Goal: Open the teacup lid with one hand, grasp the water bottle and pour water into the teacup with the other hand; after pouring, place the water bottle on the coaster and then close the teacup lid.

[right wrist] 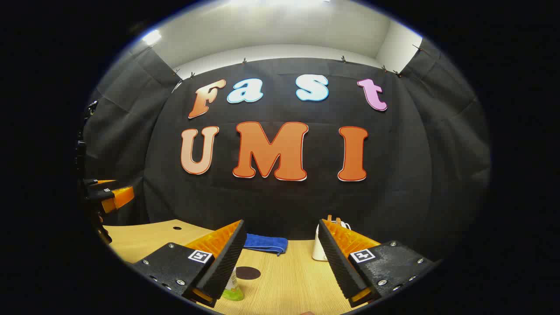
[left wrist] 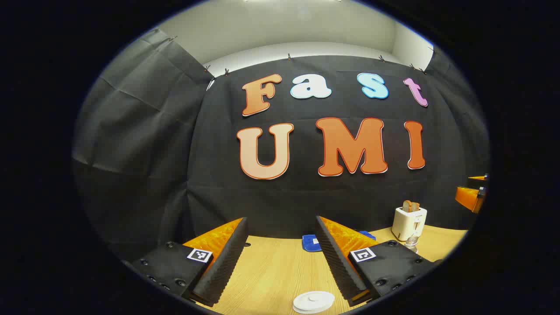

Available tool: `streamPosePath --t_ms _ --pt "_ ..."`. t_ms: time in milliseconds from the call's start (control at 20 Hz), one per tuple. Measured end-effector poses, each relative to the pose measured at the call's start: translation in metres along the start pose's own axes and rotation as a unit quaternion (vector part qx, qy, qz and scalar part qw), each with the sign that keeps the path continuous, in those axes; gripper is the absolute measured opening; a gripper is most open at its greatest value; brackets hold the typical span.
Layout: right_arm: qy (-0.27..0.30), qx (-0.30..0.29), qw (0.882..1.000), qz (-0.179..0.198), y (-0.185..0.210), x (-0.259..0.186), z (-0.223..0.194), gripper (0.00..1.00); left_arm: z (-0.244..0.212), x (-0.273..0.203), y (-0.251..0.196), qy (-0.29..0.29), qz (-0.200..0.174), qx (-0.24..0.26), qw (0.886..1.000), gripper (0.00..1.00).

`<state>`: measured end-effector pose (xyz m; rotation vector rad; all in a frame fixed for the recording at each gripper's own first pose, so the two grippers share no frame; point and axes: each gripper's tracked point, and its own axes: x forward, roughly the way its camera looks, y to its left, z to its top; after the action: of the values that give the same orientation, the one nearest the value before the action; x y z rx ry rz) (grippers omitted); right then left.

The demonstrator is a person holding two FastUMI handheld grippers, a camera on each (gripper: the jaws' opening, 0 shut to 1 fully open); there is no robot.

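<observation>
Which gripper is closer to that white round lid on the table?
Left. The white lid lies just ahead between the open left gripper fingers; the right gripper, also open, hangs off to its right.

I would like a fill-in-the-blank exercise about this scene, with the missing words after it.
1. Both tools, left and right, have jaws that are ____.
2. The toaster holds slices of ____.
3. The folded cloth is ____ in colour.
4. The white lid lies on the ____.

Missing words: open; bread; blue; table
</observation>
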<state>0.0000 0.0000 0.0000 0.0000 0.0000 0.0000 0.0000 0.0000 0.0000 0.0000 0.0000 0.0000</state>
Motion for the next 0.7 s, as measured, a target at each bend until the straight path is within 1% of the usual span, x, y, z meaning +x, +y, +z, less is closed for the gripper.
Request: streamPosePath --t_ms 50,100,250,400,450,700 --pt "-0.001 0.000 1.000 0.000 0.001 -0.001 0.000 0.99 0.000 0.001 0.001 0.001 0.001 -0.001 1.000 1.00" --pt "-0.001 0.001 1.000 0.002 0.003 -0.001 0.000 0.99 0.000 0.001 0.001 0.003 0.001 0.001 1.000 0.96" --pt "-0.003 0.003 1.000 0.008 0.005 0.000 0.002 0.98 0.000 -0.001 0.002 0.001 0.005 0.005 1.000 0.99" --pt "-0.009 0.005 1.000 0.011 0.009 0.000 0.007 0.98 0.001 -0.001 0.001 -0.001 0.001 0.002 1.000 1.00" --pt "-0.011 0.005 1.000 0.014 0.010 0.000 0.008 0.98 0.001 -0.001 0.001 -0.001 -0.001 0.002 1.000 0.99" --pt "-0.010 0.002 1.000 0.024 0.017 -0.001 0.008 0.99 0.000 -0.001 0.003 -0.003 0.000 0.013 1.000 0.99"
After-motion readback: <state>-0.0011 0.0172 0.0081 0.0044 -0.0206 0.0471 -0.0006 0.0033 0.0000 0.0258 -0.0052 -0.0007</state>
